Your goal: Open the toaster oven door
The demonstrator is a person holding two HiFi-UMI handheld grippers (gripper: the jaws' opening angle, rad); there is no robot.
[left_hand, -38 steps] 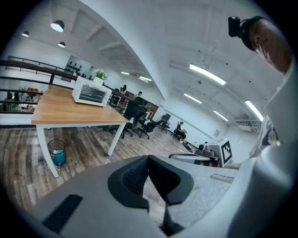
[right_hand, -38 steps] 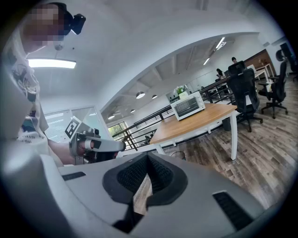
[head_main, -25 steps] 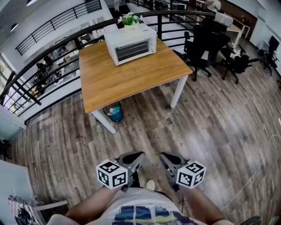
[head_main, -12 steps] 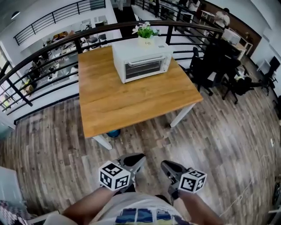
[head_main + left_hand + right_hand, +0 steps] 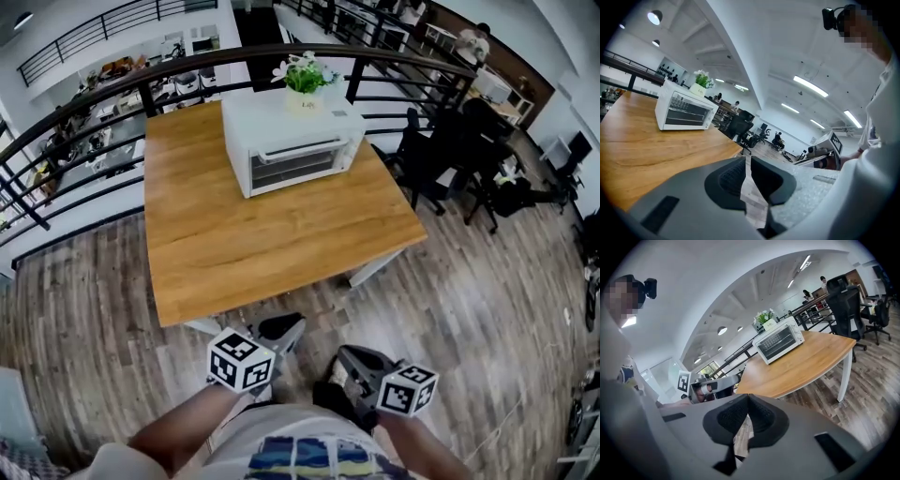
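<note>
The white toaster oven (image 5: 291, 141) stands at the far side of the wooden table (image 5: 253, 248) with its glass door shut and the handle along the door's top. It also shows in the left gripper view (image 5: 684, 110) and the right gripper view (image 5: 780, 345). Both grippers are held low in front of the person, short of the table's near edge and far from the oven. The left gripper (image 5: 286, 330) (image 5: 746, 161) has its jaws opening, a narrow gap between them and nothing in it. The right gripper (image 5: 347, 356) (image 5: 748, 399) is shut and empty.
A potted plant (image 5: 305, 75) sits on top of the oven. A black railing (image 5: 94, 98) runs behind the table. Black office chairs (image 5: 450, 141) stand to the right. Wood-plank floor (image 5: 469, 309) lies between me and the table.
The table and oven have come closer and lower in the head view. Both grippers stay low in front of the person.
</note>
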